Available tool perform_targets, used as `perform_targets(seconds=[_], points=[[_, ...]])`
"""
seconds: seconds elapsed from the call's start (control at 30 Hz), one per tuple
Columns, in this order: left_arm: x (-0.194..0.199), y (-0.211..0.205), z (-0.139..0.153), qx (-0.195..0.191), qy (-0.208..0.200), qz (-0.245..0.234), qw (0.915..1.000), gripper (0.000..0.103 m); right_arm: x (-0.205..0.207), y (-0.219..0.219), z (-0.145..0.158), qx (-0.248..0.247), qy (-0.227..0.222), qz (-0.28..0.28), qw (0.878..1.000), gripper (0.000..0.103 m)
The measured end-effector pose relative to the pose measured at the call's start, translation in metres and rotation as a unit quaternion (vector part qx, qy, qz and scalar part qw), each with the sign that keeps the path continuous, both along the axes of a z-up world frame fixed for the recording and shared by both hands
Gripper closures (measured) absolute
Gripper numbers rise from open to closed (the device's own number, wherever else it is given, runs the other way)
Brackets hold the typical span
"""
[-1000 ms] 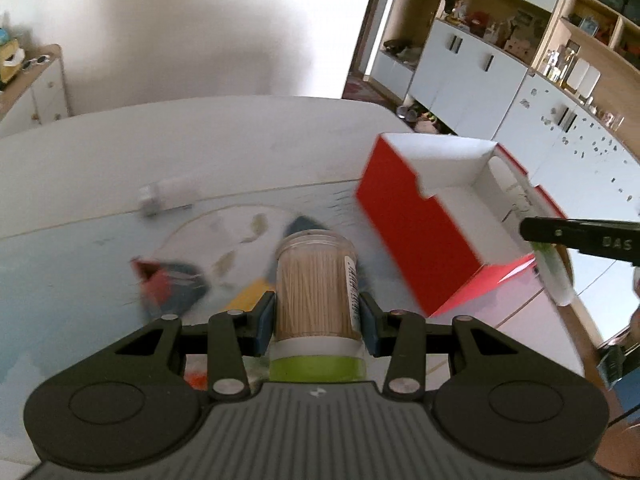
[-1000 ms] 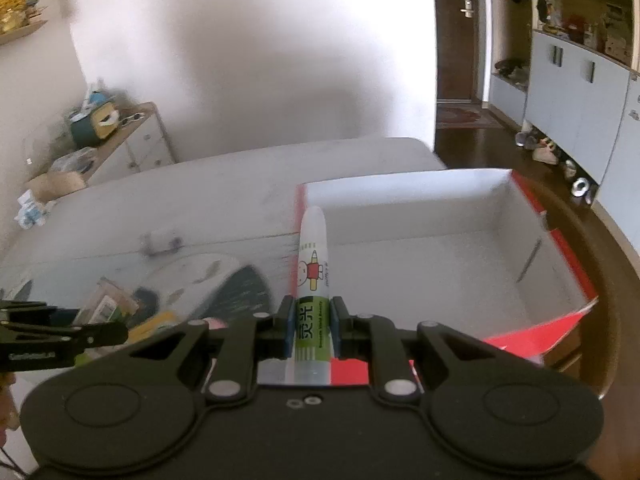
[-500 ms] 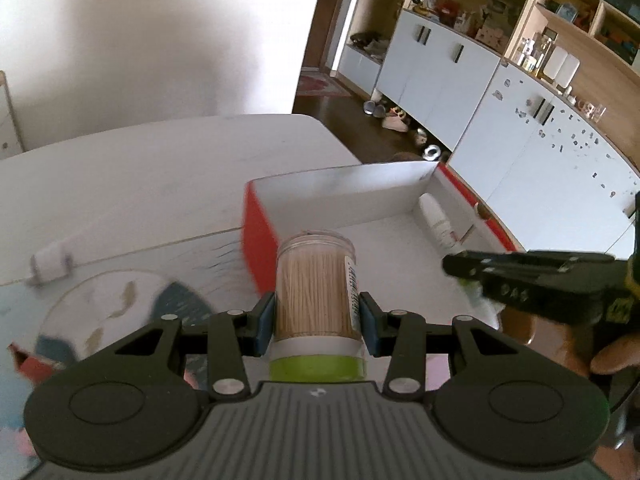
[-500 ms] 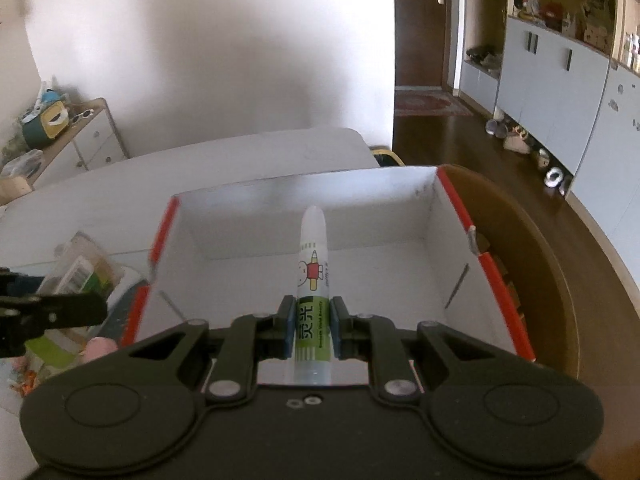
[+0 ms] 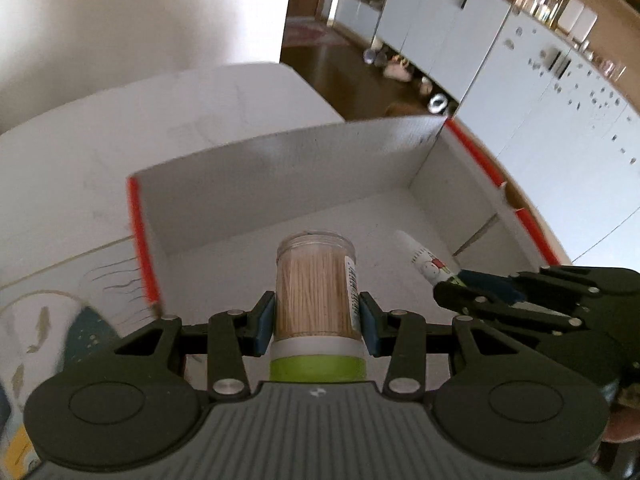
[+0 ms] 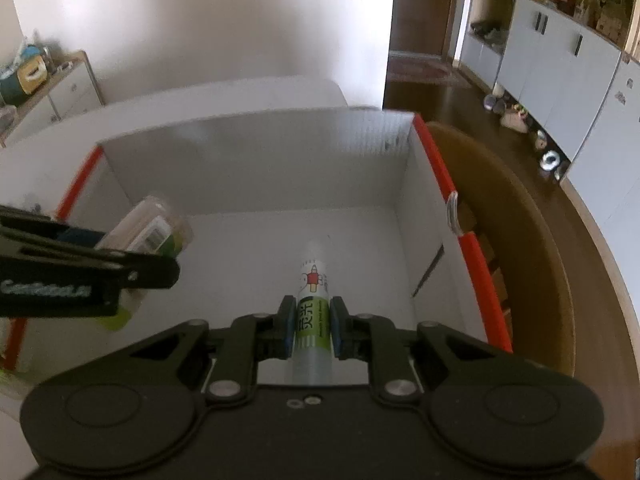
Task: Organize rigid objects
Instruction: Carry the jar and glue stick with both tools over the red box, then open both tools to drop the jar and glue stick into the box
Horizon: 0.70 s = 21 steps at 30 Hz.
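Because both items are bound for the same box (image 5: 288, 160), each tool carries its load out over the open white interior at once. The left tool (image 5: 316, 320), low in the centre of its own view, is closed on a clear jar (image 5: 314, 284) of toothpicks; its blue pads press the jar's sides just above the green cap, so the jar points forward and away toward the box's far wall. The right tool (image 6: 311, 328), centred low in its view, is pinched narrowly on a glue stick (image 6: 313, 292), gripped at the green label with the white tip aimed into the box. In the left view that stick (image 5: 426, 264) shows at right of centre, near the jar but apart from it. Both items appear to hang above the box floor rather than rest on it, though the height cannot be told. The box stands on the white tabletop (image 5: 92, 160), its red edges framing the opening. Release looks like the next step, and the side-by-side spacing should keep the two drops from colliding.
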State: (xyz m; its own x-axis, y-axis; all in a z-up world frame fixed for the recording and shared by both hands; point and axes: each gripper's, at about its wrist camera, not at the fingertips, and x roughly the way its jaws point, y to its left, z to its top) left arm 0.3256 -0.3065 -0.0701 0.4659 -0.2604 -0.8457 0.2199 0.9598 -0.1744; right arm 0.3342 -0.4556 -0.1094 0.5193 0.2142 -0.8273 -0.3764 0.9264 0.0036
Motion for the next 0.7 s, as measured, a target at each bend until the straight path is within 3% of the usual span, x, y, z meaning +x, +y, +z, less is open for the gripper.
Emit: perform_targets(seconds=[0.4,0.7], points=[[0.037,-0.025,-0.049,0.014,0.092,0.006,0.9957,0.060,0.010,0.004,-0.016,-0.011,0.051,0.005,0.999,0.087],[0.045,-0.030,-0.063,0.011,0.122,0.002,0.9924,0.060,0.012,0.005,-0.020,-0.010,0.072,0.009,0.997,0.083]])
